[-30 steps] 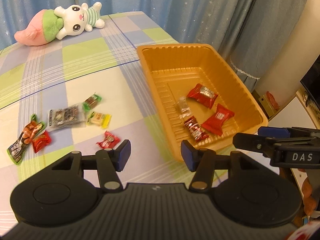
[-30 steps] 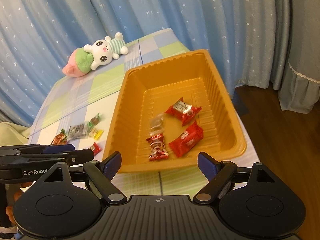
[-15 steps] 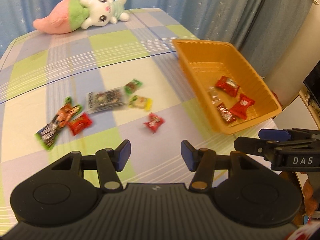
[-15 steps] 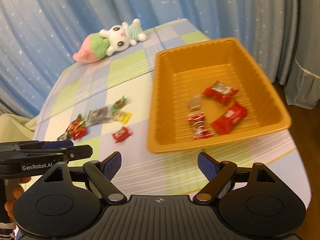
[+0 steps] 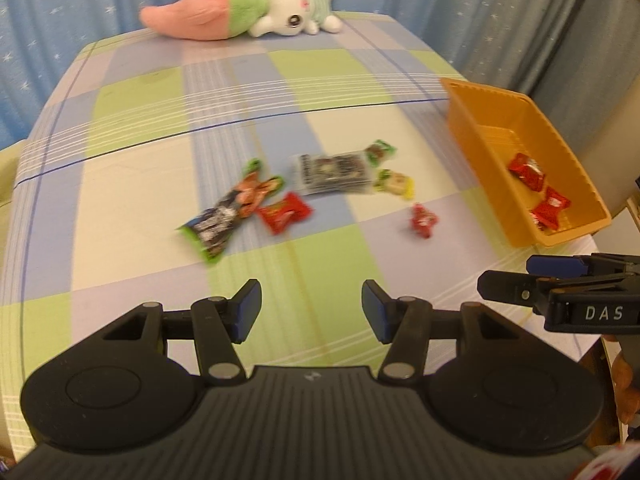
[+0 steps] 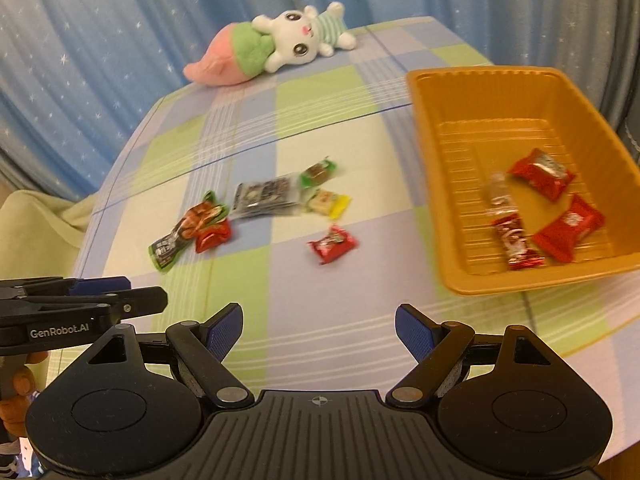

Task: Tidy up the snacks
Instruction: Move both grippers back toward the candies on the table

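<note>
An orange tray (image 6: 436, 184) at the table's right holds several red snack packs (image 6: 568, 226); it also shows in the left wrist view (image 5: 472, 128). Several loose snacks lie mid-table: a small red candy (image 6: 332, 244) (image 5: 423, 221), a silver-black pack (image 6: 266, 197) (image 5: 332, 172), a yellow candy (image 6: 330, 202), a green candy (image 6: 318, 171), a red pack (image 5: 285, 211) and a long dark-green pack (image 5: 236, 208). My left gripper (image 5: 311, 312) is open and empty above the table's near edge. My right gripper (image 6: 318, 330) is open and empty, near the tray's front.
A pink, green and white plush toy (image 5: 240, 16) lies at the table's far edge. Blue starry curtains (image 6: 120, 40) hang behind. The checked tablecloth (image 5: 140, 200) covers the table. Each gripper shows at the side of the other's view.
Both views have swung left, away from the tray and toward the loose snacks mid-table. Both grippers stay open and empty.
</note>
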A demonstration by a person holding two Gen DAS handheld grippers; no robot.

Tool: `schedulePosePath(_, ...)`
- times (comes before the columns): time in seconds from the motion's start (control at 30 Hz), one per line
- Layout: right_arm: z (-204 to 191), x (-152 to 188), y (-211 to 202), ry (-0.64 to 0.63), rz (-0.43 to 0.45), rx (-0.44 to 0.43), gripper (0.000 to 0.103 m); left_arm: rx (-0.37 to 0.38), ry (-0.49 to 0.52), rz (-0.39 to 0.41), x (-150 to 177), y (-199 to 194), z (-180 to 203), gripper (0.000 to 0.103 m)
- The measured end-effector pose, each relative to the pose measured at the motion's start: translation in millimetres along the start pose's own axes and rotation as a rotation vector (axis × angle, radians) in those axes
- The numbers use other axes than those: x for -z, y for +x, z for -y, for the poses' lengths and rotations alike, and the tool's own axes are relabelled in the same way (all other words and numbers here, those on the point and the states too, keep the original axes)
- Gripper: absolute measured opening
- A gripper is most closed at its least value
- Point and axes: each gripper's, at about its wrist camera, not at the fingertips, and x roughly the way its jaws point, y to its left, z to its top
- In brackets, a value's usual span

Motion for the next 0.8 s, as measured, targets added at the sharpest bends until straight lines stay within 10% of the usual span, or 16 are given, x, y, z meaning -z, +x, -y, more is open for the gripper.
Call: schedulePosePath(0.8,-4.5,-23.9,72.2,0.082,0.014,0.023,0.07,-0.12,-0.094,0.017,-0.5,9.3,-74.7,0.058)
